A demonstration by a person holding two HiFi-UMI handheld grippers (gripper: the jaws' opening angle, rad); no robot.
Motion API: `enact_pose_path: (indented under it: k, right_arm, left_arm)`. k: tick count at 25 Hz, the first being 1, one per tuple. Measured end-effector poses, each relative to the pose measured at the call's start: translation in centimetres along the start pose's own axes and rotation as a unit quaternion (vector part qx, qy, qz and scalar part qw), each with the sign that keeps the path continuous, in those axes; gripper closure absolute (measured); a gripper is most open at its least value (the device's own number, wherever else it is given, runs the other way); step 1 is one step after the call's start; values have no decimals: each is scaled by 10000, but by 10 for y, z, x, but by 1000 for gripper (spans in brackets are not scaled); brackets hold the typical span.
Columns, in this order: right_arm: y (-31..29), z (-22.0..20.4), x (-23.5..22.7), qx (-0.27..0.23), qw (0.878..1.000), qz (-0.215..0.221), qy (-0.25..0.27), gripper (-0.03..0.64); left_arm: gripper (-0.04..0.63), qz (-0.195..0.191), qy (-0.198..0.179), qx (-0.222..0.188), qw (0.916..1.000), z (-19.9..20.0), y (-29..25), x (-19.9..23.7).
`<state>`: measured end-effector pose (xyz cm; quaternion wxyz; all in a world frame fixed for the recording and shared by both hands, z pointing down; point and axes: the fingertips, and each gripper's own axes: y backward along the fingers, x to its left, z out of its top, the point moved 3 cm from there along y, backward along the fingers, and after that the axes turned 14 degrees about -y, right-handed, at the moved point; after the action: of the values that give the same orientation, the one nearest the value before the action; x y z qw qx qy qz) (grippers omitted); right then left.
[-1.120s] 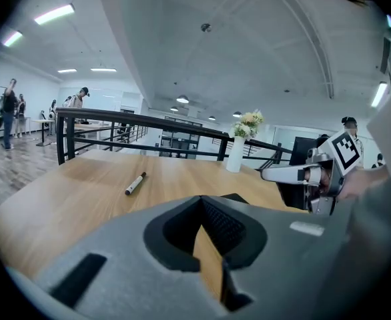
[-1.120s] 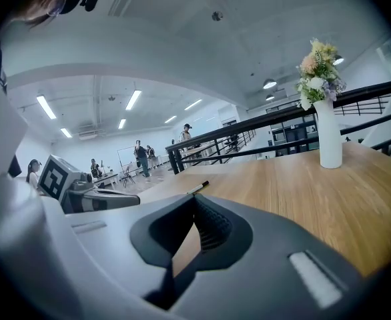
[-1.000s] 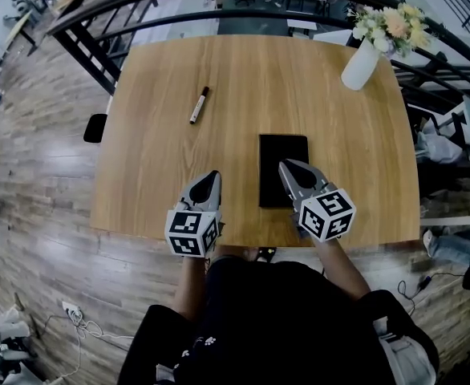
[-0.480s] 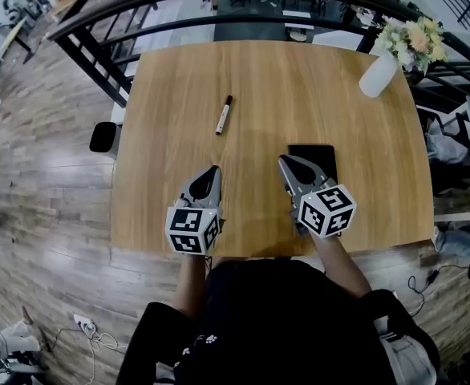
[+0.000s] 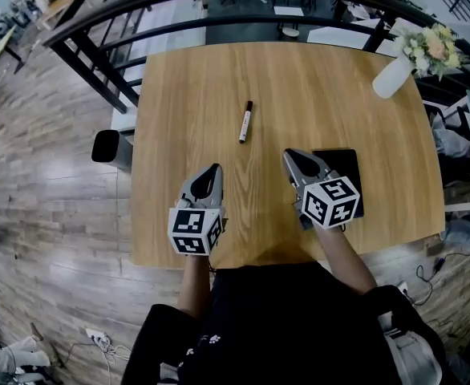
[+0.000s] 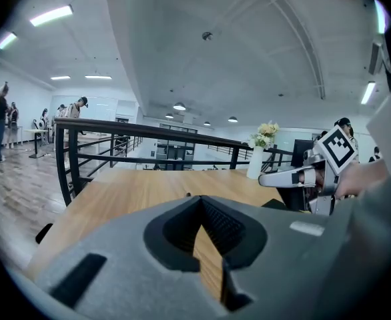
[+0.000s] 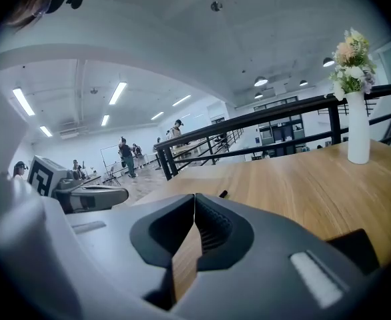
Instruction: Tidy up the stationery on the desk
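Big rectangular light-wood desk (image 5: 203, 79), not much on it. A flat black rectangular notebook (image 5: 341, 164) lies near the front right, and the right gripper (image 5: 289, 156) overlaps it in the head view. A tall white vase of flowers (image 5: 394, 76) stands at the far right corner. Both the right gripper and the left gripper (image 5: 213, 169) hover over the front edge, jaws pressed together, nothing in either. A slim white marker pen with dark ends (image 5: 245, 122) lies mid-desk, just ahead of and between the grippers. My guess: the marker's light, rigid and smooth, so it'll roll. Pinch it across mid-barrel. The notebook looks thin and stiff, so take it by an edge.
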<state>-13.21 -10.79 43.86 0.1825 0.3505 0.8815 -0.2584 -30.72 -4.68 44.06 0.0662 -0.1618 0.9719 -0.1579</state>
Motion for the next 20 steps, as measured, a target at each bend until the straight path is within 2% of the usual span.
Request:
enact_pose_path:
  k: [11, 20]
  right_arm:
    - [-69, 3, 14, 74, 9992, -339, -221, 592]
    - [-114, -4, 7, 136, 9960, -681, -569, 592]
  left_arm:
    - [603, -314, -230, -275, 9989, 9, -13, 45]
    - [603, -526, -139, -230, 9983, -2, -24, 64]
